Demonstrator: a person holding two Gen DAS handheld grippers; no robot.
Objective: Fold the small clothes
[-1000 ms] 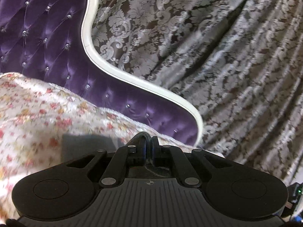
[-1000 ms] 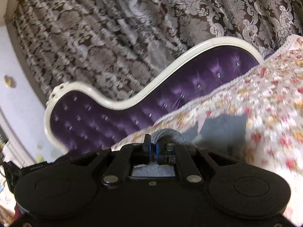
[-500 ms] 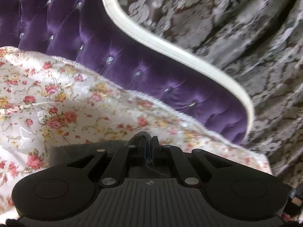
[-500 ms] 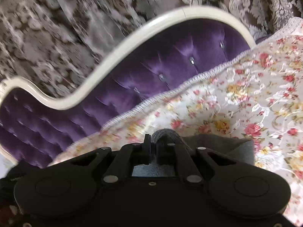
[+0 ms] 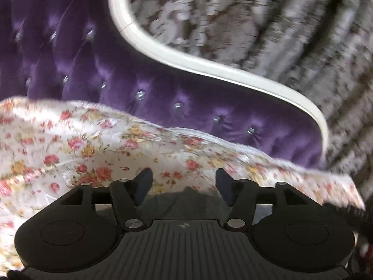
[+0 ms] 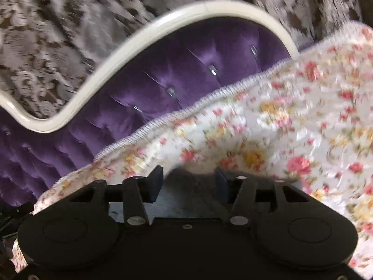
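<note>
A small grey garment [image 5: 186, 201] lies on the floral bedspread [image 5: 98, 144], low in the left wrist view between and below the jaws. My left gripper [image 5: 184, 177] is open and holds nothing. In the right wrist view the same grey garment [image 6: 188, 186] lies just under my right gripper [image 6: 189, 175], which is open too. Most of the garment is hidden behind both gripper bodies.
A purple tufted headboard [image 5: 139, 88] with a curved white frame [image 5: 209, 67] rises behind the bedspread. Patterned grey-brown curtains [image 5: 279, 35] hang behind it. The bedspread's corded edge [image 6: 209, 93] runs along the headboard.
Both grippers were shut on the grey garment and have opened, letting it go onto the bedspread. Both have dropped lower and closer to the bed.
</note>
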